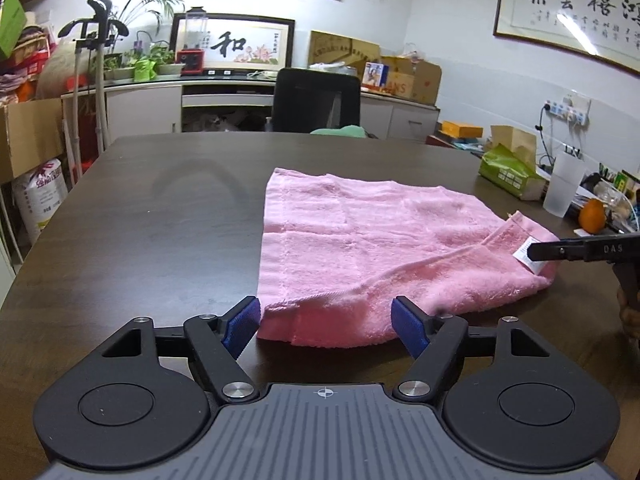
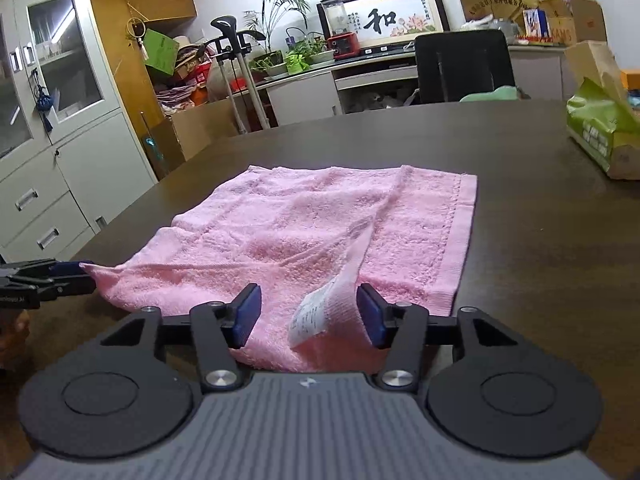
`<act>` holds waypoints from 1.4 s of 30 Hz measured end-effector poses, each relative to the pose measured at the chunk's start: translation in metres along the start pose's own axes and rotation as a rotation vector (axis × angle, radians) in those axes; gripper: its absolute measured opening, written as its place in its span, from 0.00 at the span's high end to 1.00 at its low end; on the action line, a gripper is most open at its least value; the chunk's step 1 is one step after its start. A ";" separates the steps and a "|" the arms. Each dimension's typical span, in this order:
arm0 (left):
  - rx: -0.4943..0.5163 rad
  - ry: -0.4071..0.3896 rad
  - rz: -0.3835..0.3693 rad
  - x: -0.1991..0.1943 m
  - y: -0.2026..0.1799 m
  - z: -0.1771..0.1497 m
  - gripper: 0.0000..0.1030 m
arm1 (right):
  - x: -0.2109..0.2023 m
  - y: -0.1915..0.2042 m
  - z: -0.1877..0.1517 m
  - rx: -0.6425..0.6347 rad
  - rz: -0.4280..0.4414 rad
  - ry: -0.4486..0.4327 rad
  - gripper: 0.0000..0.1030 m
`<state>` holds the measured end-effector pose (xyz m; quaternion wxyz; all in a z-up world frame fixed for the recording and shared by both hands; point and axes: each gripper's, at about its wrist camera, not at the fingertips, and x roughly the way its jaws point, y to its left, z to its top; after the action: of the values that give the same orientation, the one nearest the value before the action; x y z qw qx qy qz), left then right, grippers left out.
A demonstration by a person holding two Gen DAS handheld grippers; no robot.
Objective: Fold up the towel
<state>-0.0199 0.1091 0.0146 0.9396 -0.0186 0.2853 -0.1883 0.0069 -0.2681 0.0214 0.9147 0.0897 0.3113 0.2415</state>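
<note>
A pink towel (image 1: 360,248) lies on the dark wooden table (image 1: 160,220), folded over, with its near edge rumpled. My left gripper (image 1: 326,324) is open, its blue pads on either side of the towel's near left corner. My right gripper (image 2: 310,316) is open around the near right corner, where a white label (image 2: 310,314) hangs. In the left wrist view the right gripper's fingers (image 1: 560,250) lie at the label corner. In the right wrist view the left gripper's fingers (image 2: 60,276) touch the towel's left corner. The towel also shows in the right wrist view (image 2: 320,220).
A green tissue pack (image 1: 508,172), a frosted plastic cup (image 1: 562,190) and an orange (image 1: 592,216) stand at the table's right side. A black office chair (image 1: 316,100) stands behind the far edge. Cabinets (image 2: 52,140) stand to the left.
</note>
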 end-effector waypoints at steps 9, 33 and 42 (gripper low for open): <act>0.012 0.021 -0.037 0.004 -0.005 -0.005 0.19 | 0.019 -0.027 0.025 0.138 0.095 0.049 0.55; 0.140 0.090 -0.099 -0.014 -0.050 -0.026 0.17 | -0.077 -0.017 -0.048 -0.032 0.007 -0.017 0.90; 0.206 0.037 -0.029 -0.015 -0.056 -0.027 0.16 | -0.084 -0.021 -0.051 0.007 0.007 -0.057 0.89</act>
<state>-0.0652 0.0643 0.0079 0.9282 0.0776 0.2815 -0.2308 -0.0741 -0.3280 0.0191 0.9220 0.1008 0.2859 0.2408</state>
